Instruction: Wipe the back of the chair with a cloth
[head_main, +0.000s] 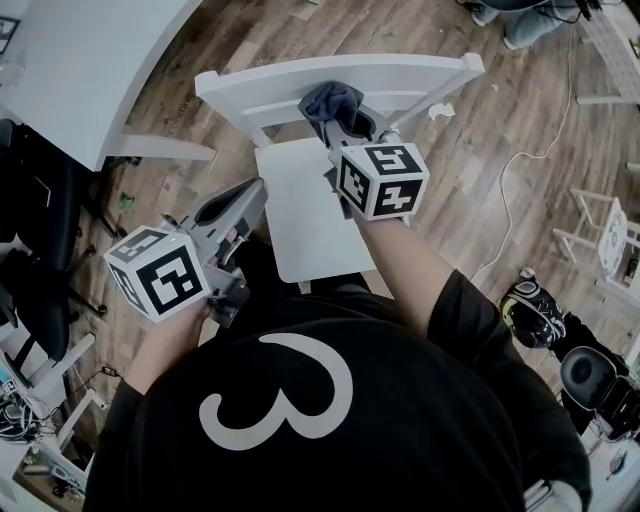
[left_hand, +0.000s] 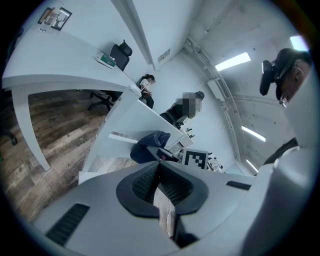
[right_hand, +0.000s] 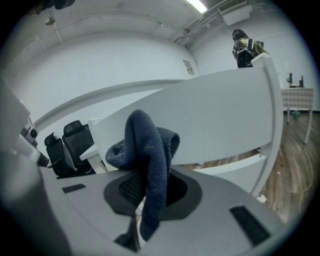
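A white wooden chair stands in front of me, its back rail (head_main: 400, 75) at the far side and its seat (head_main: 305, 215) below. My right gripper (head_main: 345, 122) is shut on a dark blue cloth (head_main: 335, 100) and holds it against the middle of the back rail. In the right gripper view the cloth (right_hand: 148, 150) hangs bunched between the jaws, right in front of the rail (right_hand: 210, 112). My left gripper (head_main: 238, 203) hovers over the seat's left edge, shut with nothing in it. From the left gripper (left_hand: 160, 167) I see the cloth (left_hand: 150, 145) and the chair back (left_hand: 127, 122).
A white table (head_main: 90, 60) stands at the upper left, with black office chairs (head_main: 35, 250) beside it. A white cable (head_main: 510, 190) runs over the wooden floor on the right. A crumpled scrap (head_main: 440, 110) lies by the chair's right post. White racks (head_main: 600, 240) stand at the far right.
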